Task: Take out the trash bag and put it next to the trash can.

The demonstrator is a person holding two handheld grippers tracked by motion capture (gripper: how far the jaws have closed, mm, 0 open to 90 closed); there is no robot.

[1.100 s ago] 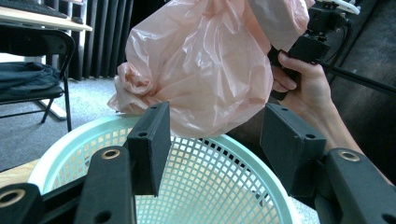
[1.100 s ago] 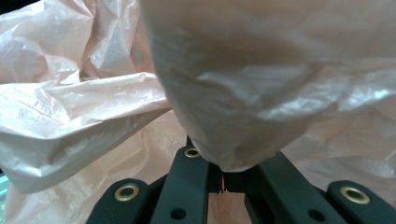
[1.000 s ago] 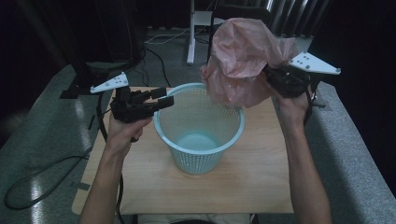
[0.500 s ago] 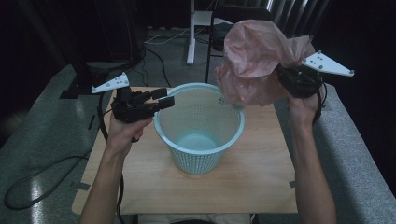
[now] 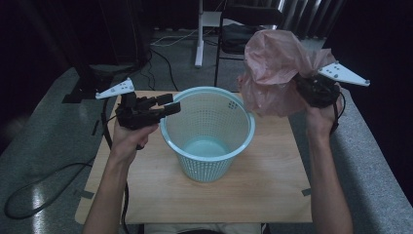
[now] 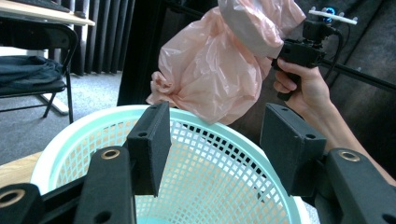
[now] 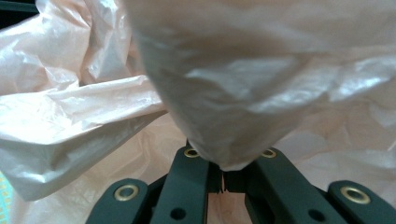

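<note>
A pale blue mesh basket [image 5: 207, 168] stands upright in the middle of the wooden table [image 5: 272, 190], with nothing inside. My right gripper [image 5: 304, 85] is up in the air beyond the basket's right rim, shut on a crumpled pink plastic bag [image 5: 272, 73] that bulges toward the basket. Seen in the right gripper view, its jaws [image 7: 224, 175] pinch a fold of the bag [image 7: 93, 116]. My left gripper [image 5: 171, 104] hovers level at the basket's left rim, open, nothing between its jaws. The left gripper view looks over the basket [image 6: 219, 158] at the bag [image 6: 210, 70].
A dark chair [image 5: 243, 29] and a white stand [image 5: 199, 34] are on the floor behind the table. Cables [image 5: 44, 180] trail across the grey floor at the left. The table's right edge lies below my right forearm.
My right gripper has carried the pink bag to the right and slightly down, away from over the basket's rim. The left gripper has stayed still.
</note>
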